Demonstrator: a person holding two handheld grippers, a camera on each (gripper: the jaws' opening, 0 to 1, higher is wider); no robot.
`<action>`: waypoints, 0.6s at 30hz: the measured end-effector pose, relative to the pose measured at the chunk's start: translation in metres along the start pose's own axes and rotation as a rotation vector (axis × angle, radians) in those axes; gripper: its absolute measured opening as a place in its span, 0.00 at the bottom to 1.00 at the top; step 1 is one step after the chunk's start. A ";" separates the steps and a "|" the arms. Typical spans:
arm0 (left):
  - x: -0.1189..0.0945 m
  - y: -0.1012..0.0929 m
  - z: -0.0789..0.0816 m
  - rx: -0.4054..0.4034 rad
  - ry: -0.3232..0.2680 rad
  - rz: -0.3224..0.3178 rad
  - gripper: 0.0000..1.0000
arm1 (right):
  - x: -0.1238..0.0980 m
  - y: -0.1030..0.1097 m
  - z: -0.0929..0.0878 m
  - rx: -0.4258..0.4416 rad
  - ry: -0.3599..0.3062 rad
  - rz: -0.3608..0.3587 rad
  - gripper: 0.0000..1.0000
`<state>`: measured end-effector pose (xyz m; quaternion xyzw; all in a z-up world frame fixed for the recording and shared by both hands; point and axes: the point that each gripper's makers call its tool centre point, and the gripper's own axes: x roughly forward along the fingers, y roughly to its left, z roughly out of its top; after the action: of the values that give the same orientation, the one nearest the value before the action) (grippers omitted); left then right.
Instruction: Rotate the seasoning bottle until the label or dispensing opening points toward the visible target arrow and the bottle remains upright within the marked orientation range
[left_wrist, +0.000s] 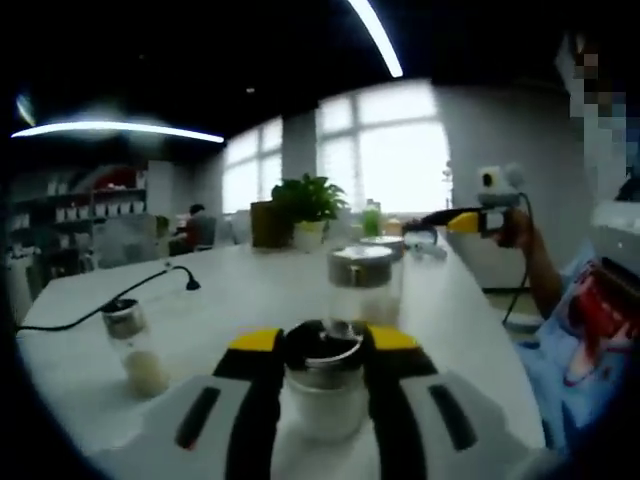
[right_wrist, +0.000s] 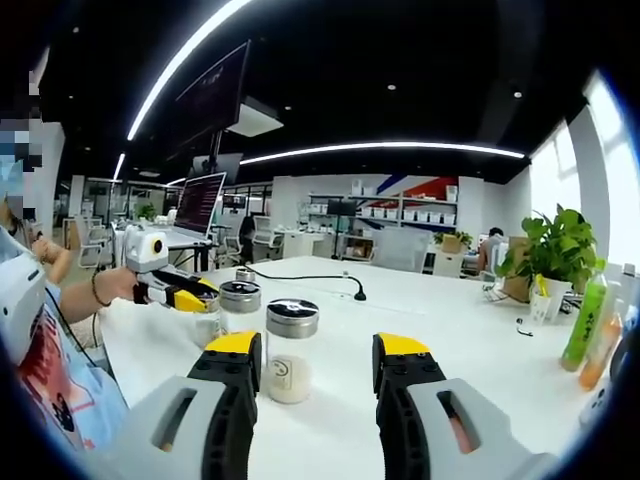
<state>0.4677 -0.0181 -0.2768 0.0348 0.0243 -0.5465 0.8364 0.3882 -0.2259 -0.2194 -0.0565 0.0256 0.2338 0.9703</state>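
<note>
Left claw (left_wrist: 325, 350) clamped on upright seasoning bottle (left_wrist: 325, 385) on white bench (left_wrist: 250, 285).
Bottle's base cut off by the jaws; label and opening direction unreadable. Right claw (right_wrist: 315, 360) apart, second bottle (right_wrist: 291, 350) upright between its jaws, untouched, small label facing camera.
</note>
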 end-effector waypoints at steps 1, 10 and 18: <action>0.000 0.000 0.000 -0.003 -0.002 -0.010 0.33 | 0.000 -0.001 0.000 0.000 0.000 -0.004 0.45; -0.001 -0.002 -0.001 0.004 0.016 -0.084 0.33 | 0.003 0.002 -0.004 0.007 0.012 0.009 0.45; -0.001 -0.005 -0.002 0.032 0.026 -0.134 0.33 | 0.003 0.003 -0.005 0.002 0.016 0.009 0.45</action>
<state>0.4625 -0.0192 -0.2793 0.0537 0.0286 -0.6009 0.7970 0.3898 -0.2227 -0.2244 -0.0573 0.0339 0.2378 0.9690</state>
